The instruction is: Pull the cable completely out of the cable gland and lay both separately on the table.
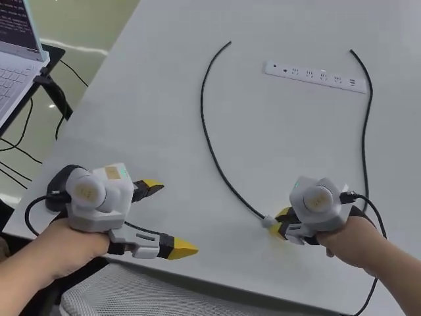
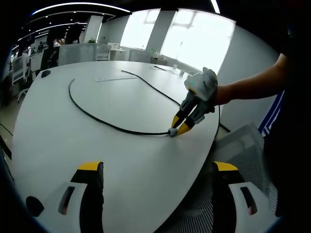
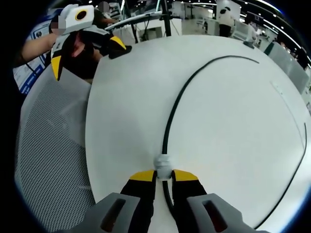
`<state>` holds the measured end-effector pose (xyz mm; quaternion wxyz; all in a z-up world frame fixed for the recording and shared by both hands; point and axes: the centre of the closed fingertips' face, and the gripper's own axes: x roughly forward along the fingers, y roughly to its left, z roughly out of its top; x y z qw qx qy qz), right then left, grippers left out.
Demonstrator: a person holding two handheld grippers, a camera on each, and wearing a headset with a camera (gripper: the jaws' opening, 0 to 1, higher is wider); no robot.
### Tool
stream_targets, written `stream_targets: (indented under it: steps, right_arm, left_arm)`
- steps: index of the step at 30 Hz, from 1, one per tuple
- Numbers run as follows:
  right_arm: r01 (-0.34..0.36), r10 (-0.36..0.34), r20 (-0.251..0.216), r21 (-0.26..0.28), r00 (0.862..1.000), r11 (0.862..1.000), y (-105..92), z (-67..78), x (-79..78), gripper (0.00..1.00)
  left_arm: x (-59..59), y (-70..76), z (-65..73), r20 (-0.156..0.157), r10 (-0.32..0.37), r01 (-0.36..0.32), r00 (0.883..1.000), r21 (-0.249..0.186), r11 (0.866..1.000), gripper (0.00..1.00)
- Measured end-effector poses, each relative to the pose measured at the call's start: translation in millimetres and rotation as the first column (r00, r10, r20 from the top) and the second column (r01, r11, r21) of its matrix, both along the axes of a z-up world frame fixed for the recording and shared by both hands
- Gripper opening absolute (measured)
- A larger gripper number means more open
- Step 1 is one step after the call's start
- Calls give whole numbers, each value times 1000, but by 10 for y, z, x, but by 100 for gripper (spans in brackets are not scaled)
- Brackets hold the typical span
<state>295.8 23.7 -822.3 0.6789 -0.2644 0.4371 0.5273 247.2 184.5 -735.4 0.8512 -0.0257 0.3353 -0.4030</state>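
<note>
The right gripper (image 3: pixel 164 177) is pressing its jaws almost together on the black cable (image 3: pixel 169 116) just behind the white cable gland (image 3: pixel 164 165). The gland is sitting at the yellow jaw tips near the front edge of the table (image 1: pixel 276 145), with the cable threaded through it and curving away across the white surface. The left gripper (image 1: pixel 168 217) is hovering well apart over the table's near edge, jaws spread wide and holding nothing, while a power strip (image 1: pixel 314 76) is lying at the far side.
</note>
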Motion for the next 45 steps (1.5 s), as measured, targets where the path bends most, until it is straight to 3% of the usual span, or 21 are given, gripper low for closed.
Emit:
stream_targets:
  steps: [13, 22, 36, 45]
  right_arm:
    - [21, -20, -12, 33, 1000, 999, 135, 245, -100, 6]
    - [-1, 1, -5, 48, 1000, 999, 233, 484, -180, 6]
    - [-101, 100, 33, 47, 994, 994, 415, 949, -345, 6]
    - [-197, 197, 52, -4, 979, 980, 463, 1116, -429, 6]
  left_arm:
    - [-1, -114, 50, 12, -41, 41, 999, -21, 999, 91]
    - [53, -275, 184, 46, -92, 94, 995, -35, 995, 91]
    - [81, -694, 431, 113, -195, 201, 974, -52, 978, 90]
    - [66, -764, 499, 130, -218, 227, 967, -57, 972, 88]
